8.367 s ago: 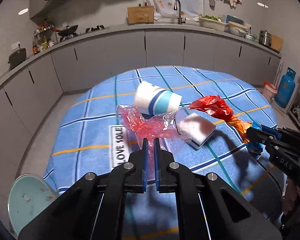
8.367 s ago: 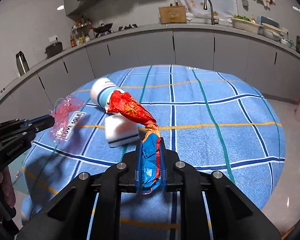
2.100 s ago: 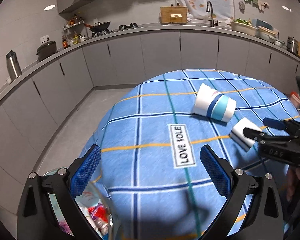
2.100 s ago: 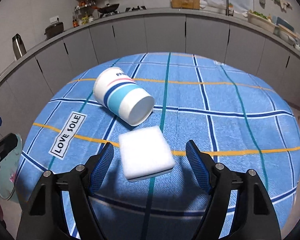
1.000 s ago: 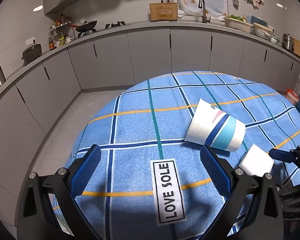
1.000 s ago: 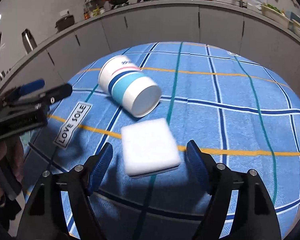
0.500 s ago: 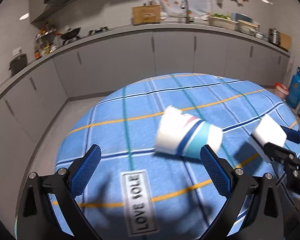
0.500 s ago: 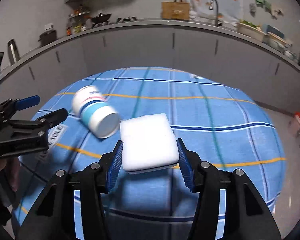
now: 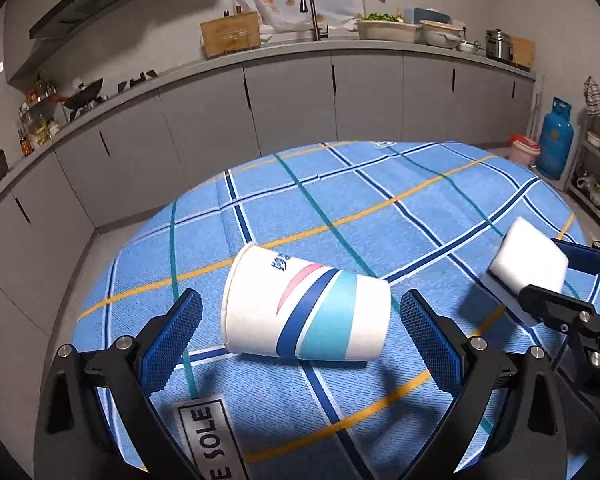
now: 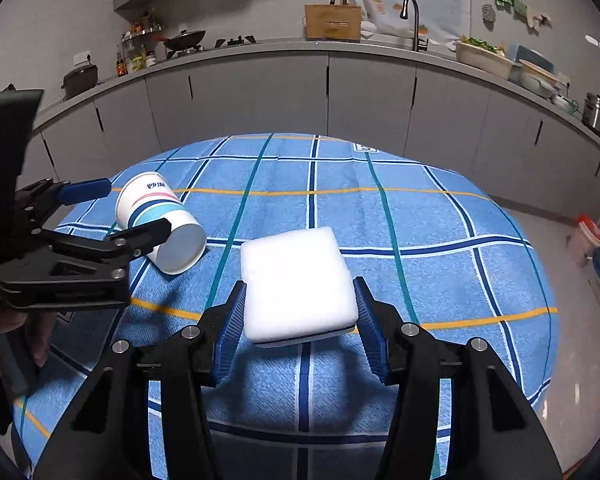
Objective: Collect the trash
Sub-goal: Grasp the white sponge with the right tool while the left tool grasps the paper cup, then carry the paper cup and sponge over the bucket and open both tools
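Note:
A white paper cup (image 9: 306,314) with blue, teal and pink stripes lies on its side on the blue checked tablecloth (image 9: 340,208). My left gripper (image 9: 300,336) is open, its pads on either side of the cup, not touching it. The cup also shows in the right wrist view (image 10: 160,222), with the left gripper (image 10: 128,214) around it. My right gripper (image 10: 300,324) is shut on a white sponge (image 10: 296,284) and holds it above the table. The sponge also shows in the left wrist view (image 9: 526,258), in the right gripper (image 9: 556,270).
A "LOVE SOLE" label (image 9: 210,436) is sewn on the cloth near the table's front edge. Grey kitchen cabinets (image 9: 292,104) run along the back. A blue gas cylinder (image 9: 555,138) and a red-lidded bin (image 10: 586,240) stand on the floor at right.
My left gripper has moved in so that the cup lies between its open pads. My right gripper has closed on the sponge and lifted it off the table.

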{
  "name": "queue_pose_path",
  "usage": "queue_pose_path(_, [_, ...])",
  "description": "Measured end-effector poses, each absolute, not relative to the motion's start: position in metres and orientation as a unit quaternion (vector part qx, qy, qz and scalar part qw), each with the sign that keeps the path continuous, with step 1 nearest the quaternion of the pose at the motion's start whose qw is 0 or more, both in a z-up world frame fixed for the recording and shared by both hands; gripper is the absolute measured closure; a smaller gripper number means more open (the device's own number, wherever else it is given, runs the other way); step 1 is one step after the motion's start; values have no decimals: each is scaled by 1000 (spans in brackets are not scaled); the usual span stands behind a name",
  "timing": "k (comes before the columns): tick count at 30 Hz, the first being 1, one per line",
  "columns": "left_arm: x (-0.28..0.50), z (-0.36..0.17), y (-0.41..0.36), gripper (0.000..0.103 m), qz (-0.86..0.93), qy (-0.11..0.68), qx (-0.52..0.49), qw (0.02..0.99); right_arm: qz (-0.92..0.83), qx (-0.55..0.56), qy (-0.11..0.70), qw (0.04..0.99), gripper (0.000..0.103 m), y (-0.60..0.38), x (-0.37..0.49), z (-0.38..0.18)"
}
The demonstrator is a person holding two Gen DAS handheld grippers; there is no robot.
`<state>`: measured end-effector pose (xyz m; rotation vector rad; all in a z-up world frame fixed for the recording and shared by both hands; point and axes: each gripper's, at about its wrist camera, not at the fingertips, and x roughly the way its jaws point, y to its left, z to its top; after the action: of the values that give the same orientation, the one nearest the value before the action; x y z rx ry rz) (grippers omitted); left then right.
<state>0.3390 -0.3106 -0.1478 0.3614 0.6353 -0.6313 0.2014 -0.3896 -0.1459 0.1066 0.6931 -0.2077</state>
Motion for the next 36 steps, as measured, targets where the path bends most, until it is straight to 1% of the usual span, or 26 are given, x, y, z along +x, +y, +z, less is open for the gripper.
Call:
queue_pose_path(6, [343,-158,-310,6,-315,326,161,877,-99,49,347,932,50,-384,207,-151])
queue_pose_path(7, [343,-158,-309,8,-319,328,156,875,-99,50,347,931,50,-384,208,-151])
queue_pose_path(8, [344,-158,-307,12,-321,330,153,874,-99,50,348,931,50,-384,208,-152])
queue_pose_path(9, [346,-158,-306,14,-323,334,151,872,-101,50,347,931,50,-384,208,-152])
queue_pose_path(19, [325,-145,-282,14,-299,334,140,883,-96,49,339,934,50,-375,203,-145])
queue_pose_path(24, [303,-135,-256,14,-272,326,135,895,-85,46,334,937,50,-358,197,-139])
queue_pose_path(36, [252,-112,-163,14,-177,311,110,927,-26,29,314,949,50,-284,185,-119])
